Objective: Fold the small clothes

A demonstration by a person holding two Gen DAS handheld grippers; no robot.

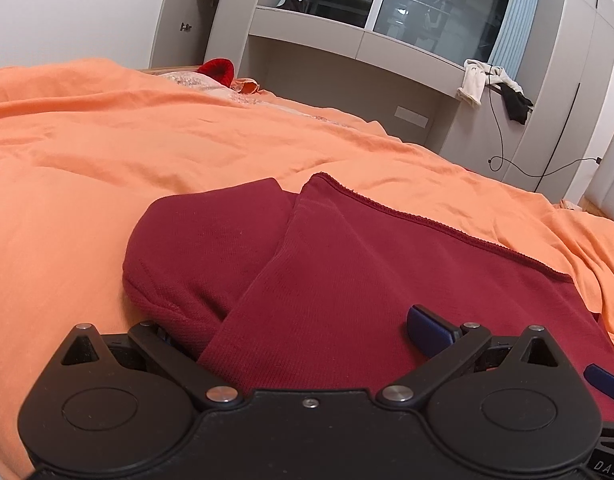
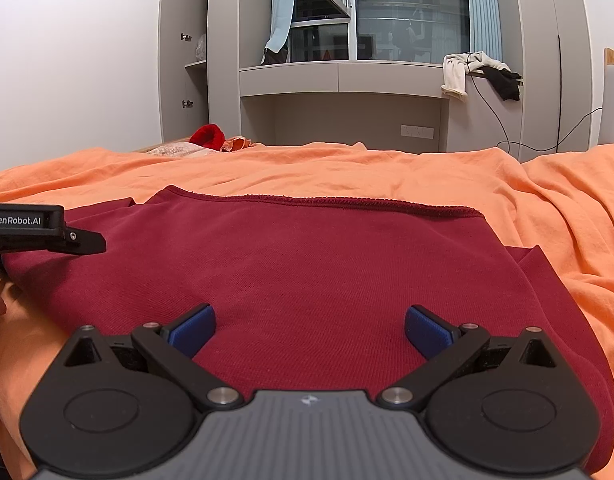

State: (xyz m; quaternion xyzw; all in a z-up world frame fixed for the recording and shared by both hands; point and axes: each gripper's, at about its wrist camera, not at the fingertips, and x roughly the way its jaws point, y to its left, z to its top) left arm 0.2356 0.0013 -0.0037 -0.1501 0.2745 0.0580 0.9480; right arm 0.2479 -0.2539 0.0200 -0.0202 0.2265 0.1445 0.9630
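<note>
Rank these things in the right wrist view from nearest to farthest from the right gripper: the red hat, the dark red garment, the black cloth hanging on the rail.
1. The dark red garment, directly under and ahead of the right gripper, on the orange bedcover.
2. The red hat, at the far left of the bed.
3. The black cloth, on the rail at the far right.

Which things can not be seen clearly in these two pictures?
- Left gripper, left view: its left finger is hidden under a fold of the red garment.
- Garment's near edge, right view: covered by the right gripper body.
- Garment type: folded over, cannot tell.
- Red item far on the bed: too small.
</note>
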